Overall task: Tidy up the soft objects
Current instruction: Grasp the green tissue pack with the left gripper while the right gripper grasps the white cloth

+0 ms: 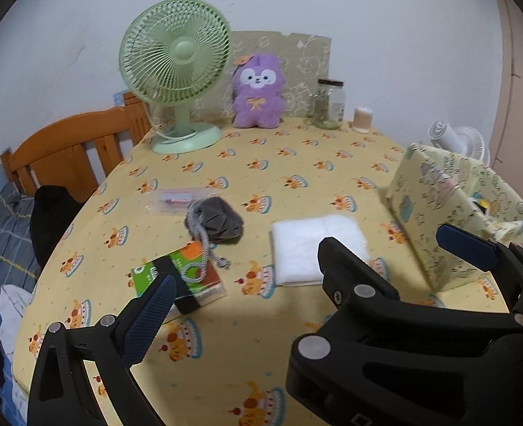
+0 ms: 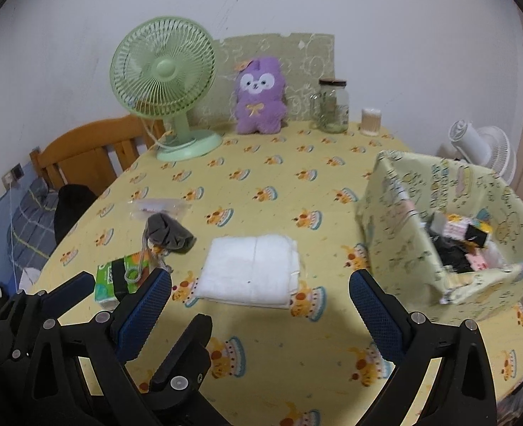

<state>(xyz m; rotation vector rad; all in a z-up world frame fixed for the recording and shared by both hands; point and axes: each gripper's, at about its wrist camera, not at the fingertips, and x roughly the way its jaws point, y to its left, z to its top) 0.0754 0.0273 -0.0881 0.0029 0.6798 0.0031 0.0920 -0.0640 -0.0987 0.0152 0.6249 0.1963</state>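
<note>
Table (image 2: 261,177): pale yellow cloth, repeated orange-and-teal cake print. Fan (image 2: 162,81): mint green. Plush toy (image 2: 259,97): purple, white face patch, orange bow. Folded towel (image 2: 251,269): plain white. Pouch (image 2: 171,236): dark grey, with grey-and-white cord. Tissue pack (image 2: 114,280): green and orange with a black band. Fabric box (image 2: 396,220): light yellow-green, pastel cartoon print. Both grippers: black frames, blue textured pads (image 2: 144,316).
</note>
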